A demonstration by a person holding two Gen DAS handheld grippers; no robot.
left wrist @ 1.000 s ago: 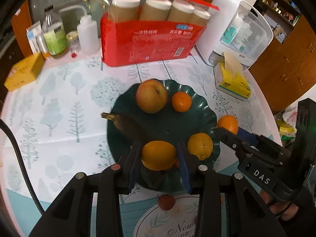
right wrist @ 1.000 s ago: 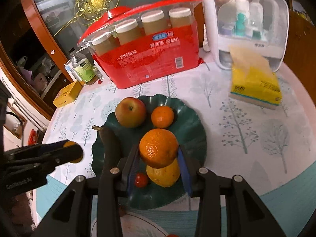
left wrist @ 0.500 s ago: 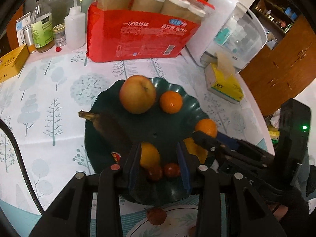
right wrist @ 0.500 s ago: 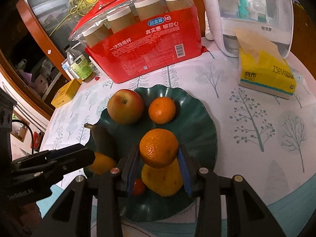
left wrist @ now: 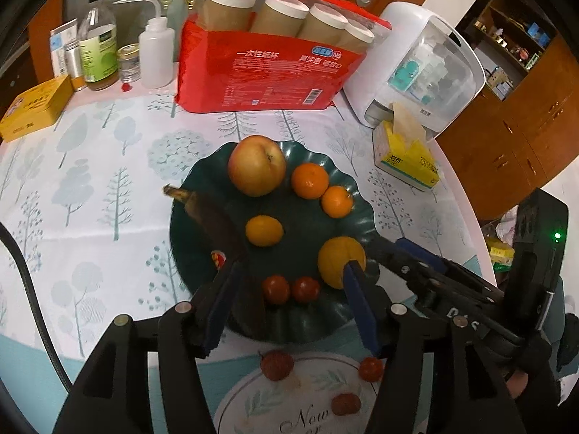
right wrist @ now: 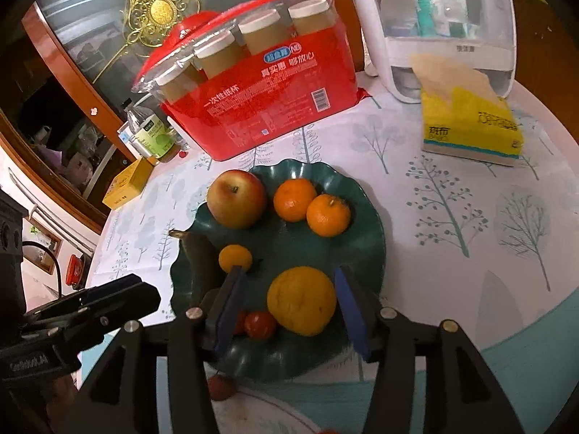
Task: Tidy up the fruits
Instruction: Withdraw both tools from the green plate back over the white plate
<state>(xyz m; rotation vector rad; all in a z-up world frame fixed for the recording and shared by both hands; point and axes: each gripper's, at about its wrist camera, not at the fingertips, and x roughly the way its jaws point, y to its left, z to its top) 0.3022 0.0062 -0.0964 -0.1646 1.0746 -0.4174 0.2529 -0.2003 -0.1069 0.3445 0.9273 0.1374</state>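
A dark green plate [left wrist: 202, 195] [right wrist: 365, 253] holds an apple [left wrist: 256, 170] [right wrist: 236, 198], two tangerines [left wrist: 310, 180] [right wrist: 294, 199] side by side, a small yellow citrus [left wrist: 264, 230] [right wrist: 235, 257], a large yellow orange [left wrist: 340, 261] [right wrist: 301, 301], a dark banana [left wrist: 213, 218], and two cherry tomatoes [left wrist: 277, 288] [right wrist: 260, 324]. My left gripper [left wrist: 289, 278] is open and empty over the plate's near edge. My right gripper [right wrist: 289, 282] is open, its jaws either side of the large orange. The right gripper also shows at the right of the left wrist view [left wrist: 398, 253].
Small red fruits [left wrist: 277, 364] lie on a white mat near the table's front edge. Behind the plate stand a red pack of paper cups [left wrist: 267, 58] [right wrist: 260, 83], a yellow tissue box [left wrist: 405, 155] [right wrist: 470, 126], a white appliance [left wrist: 423, 68], bottles [left wrist: 97, 47] and a yellow tin [left wrist: 34, 106].
Both grippers opened and drew back. The left released the small yellow citrus onto the plate; the right released the tangerine beside the other one.
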